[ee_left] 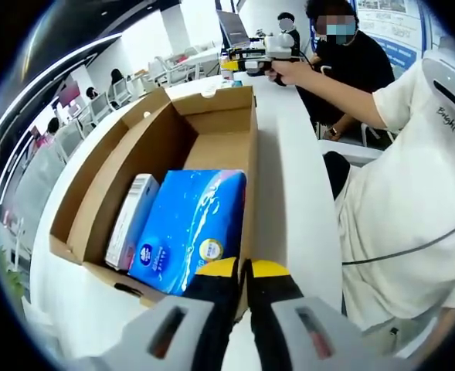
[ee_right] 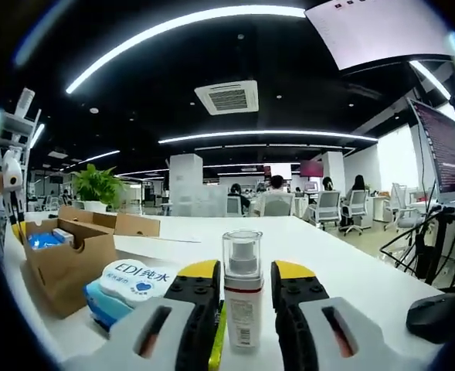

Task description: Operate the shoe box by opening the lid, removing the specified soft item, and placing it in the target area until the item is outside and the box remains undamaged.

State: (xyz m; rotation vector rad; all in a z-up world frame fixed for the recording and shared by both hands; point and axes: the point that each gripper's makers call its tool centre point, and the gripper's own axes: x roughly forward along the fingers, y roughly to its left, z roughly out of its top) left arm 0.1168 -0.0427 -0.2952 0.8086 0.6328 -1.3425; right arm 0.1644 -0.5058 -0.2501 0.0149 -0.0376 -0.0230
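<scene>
Left gripper: fingers closed together, nothing between them, tips at the open shoe box rim. Blue tissue pack lies inside the box beside a white carton. Right gripper: fingers clamp an upright spray bottle over the tabletop; wet-wipes pack just beside.

Brown corrugated cardboard shoe box contains a glossy blue soft tissue pack with white print. Clear-capped white spray bottle sits between yellow-tipped black jaws.
</scene>
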